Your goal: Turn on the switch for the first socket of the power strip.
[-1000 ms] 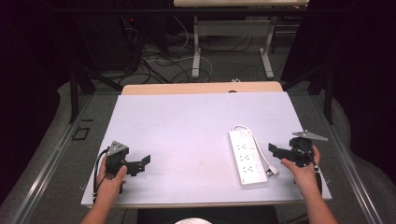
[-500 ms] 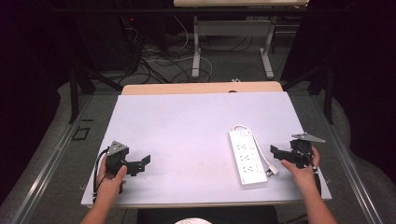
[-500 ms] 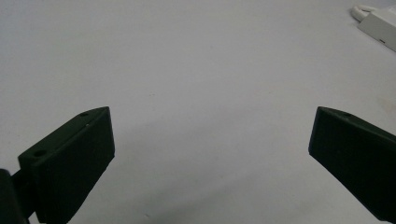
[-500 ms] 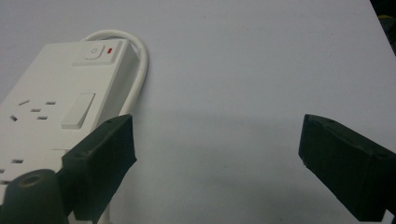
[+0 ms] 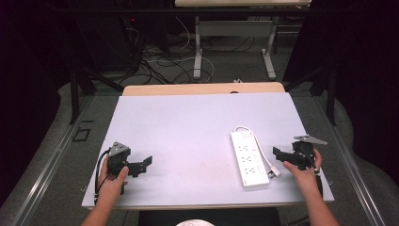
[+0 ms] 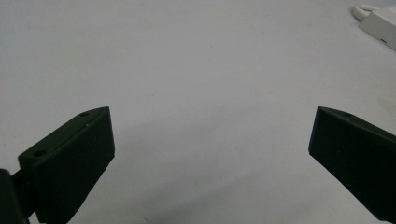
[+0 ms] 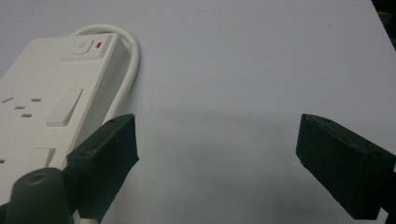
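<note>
A white power strip [image 5: 248, 160] lies flat at the right of the white table [image 5: 188, 122], with its cord looped round the far end and its plug [image 5: 274, 173] beside it. My right gripper [image 5: 278, 157] hovers just right of the strip, open. In the right gripper view the strip [image 7: 42, 93] sits by the left jaw, outside the right gripper's [image 7: 217, 144] gap. Those jaws have just been closing slightly, with only bare table between them. My left gripper [image 5: 143, 165] rests at the front left, open and empty. In the left gripper view the left gripper [image 6: 210, 140] spans bare table, with the strip [image 6: 380, 21] far off.
A wooden board [image 5: 202, 88] borders the table's far edge. Beyond it, cables [image 5: 155, 59] trail over the floor around another table's metal legs [image 5: 197, 52]. Dark curtains close in both sides.
</note>
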`<state>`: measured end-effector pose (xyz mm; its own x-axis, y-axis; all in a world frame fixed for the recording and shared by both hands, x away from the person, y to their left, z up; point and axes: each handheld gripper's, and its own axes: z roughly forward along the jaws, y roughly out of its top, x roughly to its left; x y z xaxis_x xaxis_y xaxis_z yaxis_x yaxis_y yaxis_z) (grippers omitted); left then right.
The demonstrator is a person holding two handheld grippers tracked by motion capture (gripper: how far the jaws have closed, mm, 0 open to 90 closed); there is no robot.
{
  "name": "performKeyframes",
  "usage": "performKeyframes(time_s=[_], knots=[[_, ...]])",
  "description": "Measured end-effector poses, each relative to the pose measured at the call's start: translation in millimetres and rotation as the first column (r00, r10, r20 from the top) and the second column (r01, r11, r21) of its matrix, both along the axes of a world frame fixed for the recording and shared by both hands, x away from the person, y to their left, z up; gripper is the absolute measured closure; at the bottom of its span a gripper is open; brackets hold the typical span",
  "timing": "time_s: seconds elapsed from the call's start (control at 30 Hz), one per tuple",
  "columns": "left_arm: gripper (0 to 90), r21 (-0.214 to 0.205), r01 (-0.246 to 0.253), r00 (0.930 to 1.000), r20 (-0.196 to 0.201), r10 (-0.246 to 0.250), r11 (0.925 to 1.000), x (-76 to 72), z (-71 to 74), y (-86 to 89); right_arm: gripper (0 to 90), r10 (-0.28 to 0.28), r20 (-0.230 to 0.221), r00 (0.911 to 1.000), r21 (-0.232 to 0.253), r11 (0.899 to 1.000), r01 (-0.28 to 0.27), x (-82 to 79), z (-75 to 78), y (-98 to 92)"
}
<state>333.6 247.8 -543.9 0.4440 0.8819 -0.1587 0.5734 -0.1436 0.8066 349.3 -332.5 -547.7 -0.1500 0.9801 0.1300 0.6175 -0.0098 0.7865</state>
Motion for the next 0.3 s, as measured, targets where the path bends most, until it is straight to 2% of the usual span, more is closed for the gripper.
performKeyframes(time_s=[0.3], knots=[[0.5,0.004,0.001,1.0000,-0.004,-0.001,1.0000,-0.2,0.0,-0.2,12.2,0.002,0.003,1.0000,-0.003,1.000,-0.002,-1.0,1.2,1.6]])
